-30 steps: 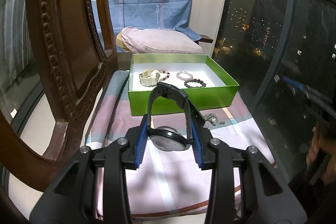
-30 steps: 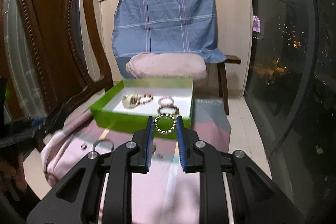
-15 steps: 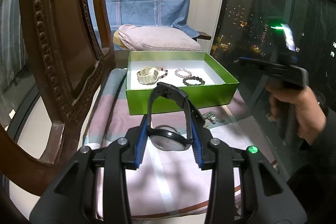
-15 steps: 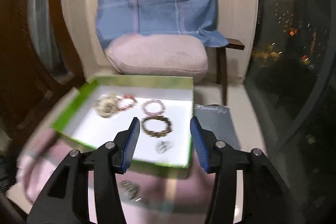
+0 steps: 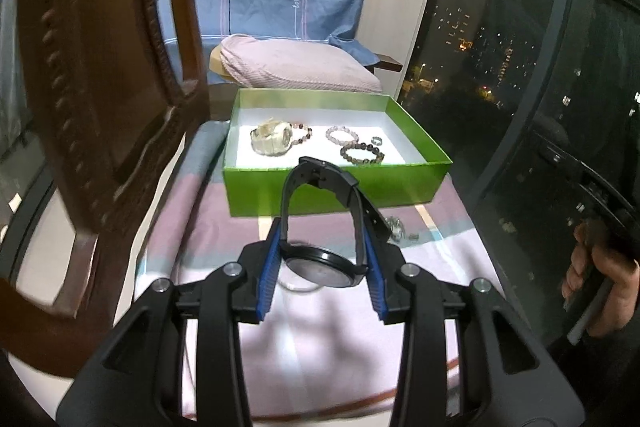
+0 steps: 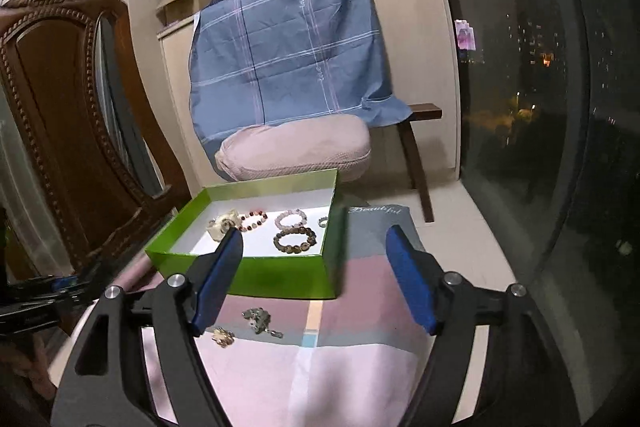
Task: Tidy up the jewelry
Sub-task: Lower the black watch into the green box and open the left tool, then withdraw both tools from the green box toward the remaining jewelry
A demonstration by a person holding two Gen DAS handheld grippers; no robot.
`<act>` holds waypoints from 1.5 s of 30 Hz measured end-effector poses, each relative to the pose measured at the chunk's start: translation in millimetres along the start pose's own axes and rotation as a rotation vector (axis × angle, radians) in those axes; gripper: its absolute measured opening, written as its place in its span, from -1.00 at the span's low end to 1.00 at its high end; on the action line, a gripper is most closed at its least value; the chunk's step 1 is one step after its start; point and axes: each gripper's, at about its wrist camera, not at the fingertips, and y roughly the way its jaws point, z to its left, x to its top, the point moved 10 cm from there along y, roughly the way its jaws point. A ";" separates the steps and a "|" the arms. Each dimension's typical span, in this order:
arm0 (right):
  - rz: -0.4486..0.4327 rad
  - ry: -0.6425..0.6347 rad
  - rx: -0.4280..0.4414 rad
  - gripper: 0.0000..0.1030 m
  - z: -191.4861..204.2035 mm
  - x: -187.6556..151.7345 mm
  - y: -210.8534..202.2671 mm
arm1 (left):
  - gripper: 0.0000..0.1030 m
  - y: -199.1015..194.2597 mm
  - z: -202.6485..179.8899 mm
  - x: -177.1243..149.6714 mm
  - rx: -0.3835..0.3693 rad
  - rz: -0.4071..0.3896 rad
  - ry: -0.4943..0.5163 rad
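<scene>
Black watch (image 5: pixel 320 227) pinched in left claw (image 5: pixel 322 267), face down low between the blue pads, strap arching up at 12 o'clock, held above the striped cloth (image 5: pixel 320 347). Green box (image 5: pixel 336 191) sits just past it at 12; inside: pale watch (image 5: pixel 272 139), three bead bracelets, one dark (image 6: pixel 295 239), small ring (image 6: pixel 322 221). Right claw (image 6: pixel 314 283) spread wide, holding nothing, box at its 11 o'clock. Loose trinkets (image 6: pixel 258 319) lie on the cloth near the box's front wall. Carved wooden chair (image 6: pixel 72 131) at 9 o'clock.
</scene>
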 end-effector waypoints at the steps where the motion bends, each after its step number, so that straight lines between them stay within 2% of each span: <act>1: -0.005 0.007 0.006 0.41 -1.0 2.6 0.0 | -0.27 3.8 -4.7 6.6 -0.007 0.003 0.006; 5: 0.003 0.046 0.019 0.41 -9.3 6.4 3.2 | -0.24 33.7 -21.1 38.8 -0.011 0.031 0.049; 8: 0.023 0.067 0.020 0.41 -14.7 5.0 8.8 | -0.12 58.4 -29.2 64.7 -0.003 0.044 0.065; 9: 0.029 0.071 0.020 0.41 -15.7 4.6 9.7 | 0.11 67.3 -30.5 72.5 0.007 0.047 0.071; 10: 0.030 0.073 0.022 0.41 -16.1 4.4 9.2 | 0.49 79.7 -29.1 79.2 0.030 0.066 0.081; 11: 0.030 0.076 0.024 0.41 -16.5 4.5 8.8 | 0.57 86.2 -27.3 80.9 0.040 0.079 0.081; 14: 0.027 0.078 0.025 0.41 -17.3 5.1 5.7 | 0.57 84.5 -16.7 80.9 0.079 0.092 0.072; 16: 0.024 0.074 0.027 0.41 -16.9 5.6 4.1 | 0.57 62.5 -14.1 78.7 0.045 0.048 0.053; 19: 0.027 0.062 0.030 0.41 -13.6 4.4 3.6 | 0.64 28.4 -0.9 67.5 0.039 -0.001 0.038; 21: 0.037 0.054 0.038 0.41 -8.9 2.8 5.0 | 0.72 6.7 12.9 55.7 0.022 -0.029 -0.003; 24: 0.042 0.023 0.044 0.41 0.6 0.2 6.0 | 0.72 -14.2 40.5 35.7 0.019 -0.070 -0.089; 27: 0.074 -0.032 0.043 0.41 13.2 -9.0 13.4 | 0.72 -23.5 66.0 16.9 0.043 -0.098 -0.162; 29: 0.106 -0.066 0.045 0.41 22.0 -18.3 19.6 | 0.72 -17.5 72.6 9.2 0.039 -0.063 -0.185; 33: 0.159 -0.139 0.028 0.41 36.2 -34.5 32.4 | 0.72 -12.6 67.9 7.6 0.060 -0.049 -0.124; 41: 0.175 -0.185 0.012 0.41 47.2 -43.5 40.6 | 0.71 -9.6 62.8 6.0 0.050 -0.033 -0.093; 44: 0.185 -0.180 0.016 0.41 45.7 -45.1 39.5 | 0.63 7.3 55.5 -12.3 0.065 0.062 -0.028; 45: 0.187 -0.178 0.017 0.41 46.6 -45.1 39.9 | 0.49 15.7 53.5 -21.9 0.083 0.105 0.004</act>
